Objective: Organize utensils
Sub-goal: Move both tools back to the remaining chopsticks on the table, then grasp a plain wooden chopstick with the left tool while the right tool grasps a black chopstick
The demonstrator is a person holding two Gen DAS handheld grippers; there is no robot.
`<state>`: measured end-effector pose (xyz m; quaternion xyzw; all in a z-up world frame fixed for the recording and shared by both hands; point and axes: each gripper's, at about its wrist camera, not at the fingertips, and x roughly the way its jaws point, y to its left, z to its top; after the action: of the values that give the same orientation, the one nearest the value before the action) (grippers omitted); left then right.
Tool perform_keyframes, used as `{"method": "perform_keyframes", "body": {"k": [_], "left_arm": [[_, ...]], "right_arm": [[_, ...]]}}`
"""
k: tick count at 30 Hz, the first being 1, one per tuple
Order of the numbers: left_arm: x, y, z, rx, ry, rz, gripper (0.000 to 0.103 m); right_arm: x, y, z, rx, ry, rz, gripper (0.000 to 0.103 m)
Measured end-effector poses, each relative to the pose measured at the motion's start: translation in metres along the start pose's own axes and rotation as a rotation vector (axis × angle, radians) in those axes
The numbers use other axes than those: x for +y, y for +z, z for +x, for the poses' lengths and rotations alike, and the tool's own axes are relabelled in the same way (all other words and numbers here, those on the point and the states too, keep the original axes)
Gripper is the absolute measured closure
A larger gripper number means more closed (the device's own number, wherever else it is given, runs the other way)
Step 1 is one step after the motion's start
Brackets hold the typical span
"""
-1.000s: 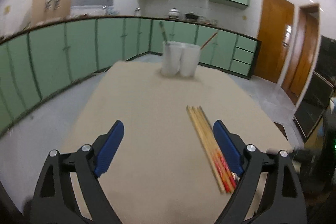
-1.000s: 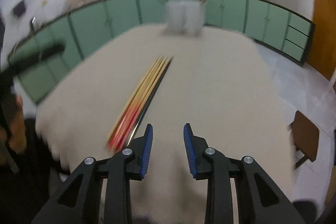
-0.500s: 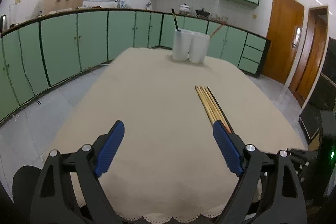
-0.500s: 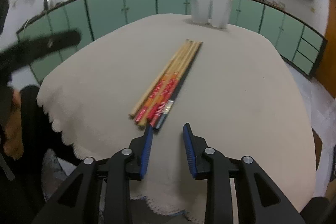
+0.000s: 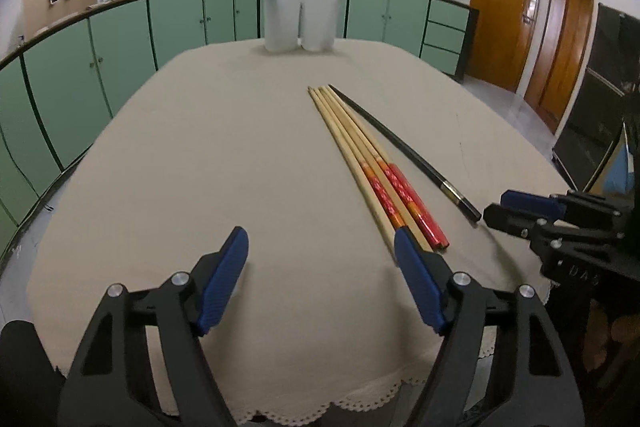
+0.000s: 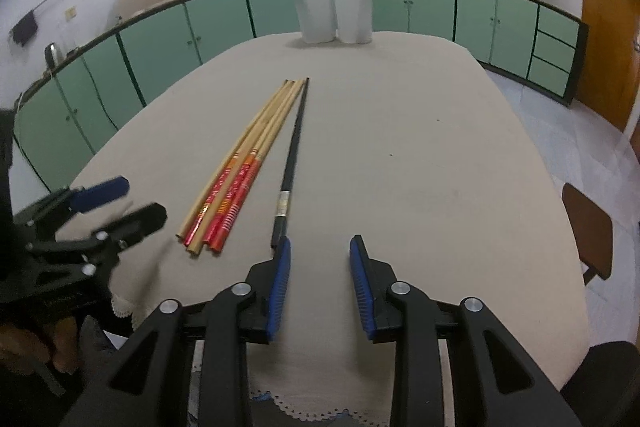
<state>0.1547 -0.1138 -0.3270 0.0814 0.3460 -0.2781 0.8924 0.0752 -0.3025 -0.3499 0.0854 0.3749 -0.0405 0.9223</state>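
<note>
Two white holders (image 5: 299, 21) are standing side by side at the far end of the table (image 5: 200, 147), at twelve o'clock from me, each already carrying a stick, so I am judging that the loose chopsticks belong there, sorted by kind. Four wooden chopsticks (image 5: 362, 159) are lying tight together, with a single black chopstick (image 6: 291, 163) just beside them, fanned slightly apart at the near end. Their long axes are running away from me: in my left camera from about five o'clock up toward eleven, thin tips pointing at the holders, red-printed butts nearest my tools. That is leaving the butts as the handy ends to pinch.

I am narrowing my left gripper (image 5: 320, 287) from a wide spread, nothing between its pads, its right finger just beside the wooden butts. My right gripper (image 6: 320, 279) is standing narrow but parted and empty, its left finger just at the black stick's near end.
</note>
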Motion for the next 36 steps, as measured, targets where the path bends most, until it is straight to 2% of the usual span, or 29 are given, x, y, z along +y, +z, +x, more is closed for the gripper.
{"method": "perform_keyframes", "body": {"k": [5,9,13,18,24,30,32,34,36], "left_arm": [[-0.01,-0.001,0.001,0.005,-0.015,0.029,0.031],[-0.015,-0.003,0.01,0.034,0.007,0.05,0.031],[-0.007,-0.001,0.009,0.031,0.033,0.015,0.034],[-0.005,0.001,0.009,0.025,0.023,0.001,0.035],[-0.004,0.002,0.01,0.019,0.033,-0.011,0.048],[0.005,0.004,0.011,0.012,0.073,-0.05,0.073],[0.008,0.004,0.011,0.01,0.077,-0.059,0.086],[0.01,0.004,0.011,0.008,0.075,-0.064,0.095],[0.01,0.004,0.01,0.004,0.077,-0.064,0.096]], "right_arm": [[0.003,-0.001,0.001,0.002,-0.002,-0.011,0.072],[0.004,-0.001,0.001,0.002,-0.002,-0.013,0.072],[0.008,-0.001,0.0,-0.001,0.0,-0.029,0.072],[0.02,-0.001,0.001,0.001,0.013,-0.079,0.072],[0.019,-0.001,-0.007,-0.023,0.007,-0.089,0.072],[0.029,-0.006,-0.004,-0.006,0.029,-0.13,0.072],[0.033,-0.006,0.0,0.0,0.034,-0.143,0.072],[0.036,-0.006,0.003,-0.004,0.028,-0.148,0.072],[0.036,-0.003,0.008,-0.015,0.015,-0.144,0.072]]}}
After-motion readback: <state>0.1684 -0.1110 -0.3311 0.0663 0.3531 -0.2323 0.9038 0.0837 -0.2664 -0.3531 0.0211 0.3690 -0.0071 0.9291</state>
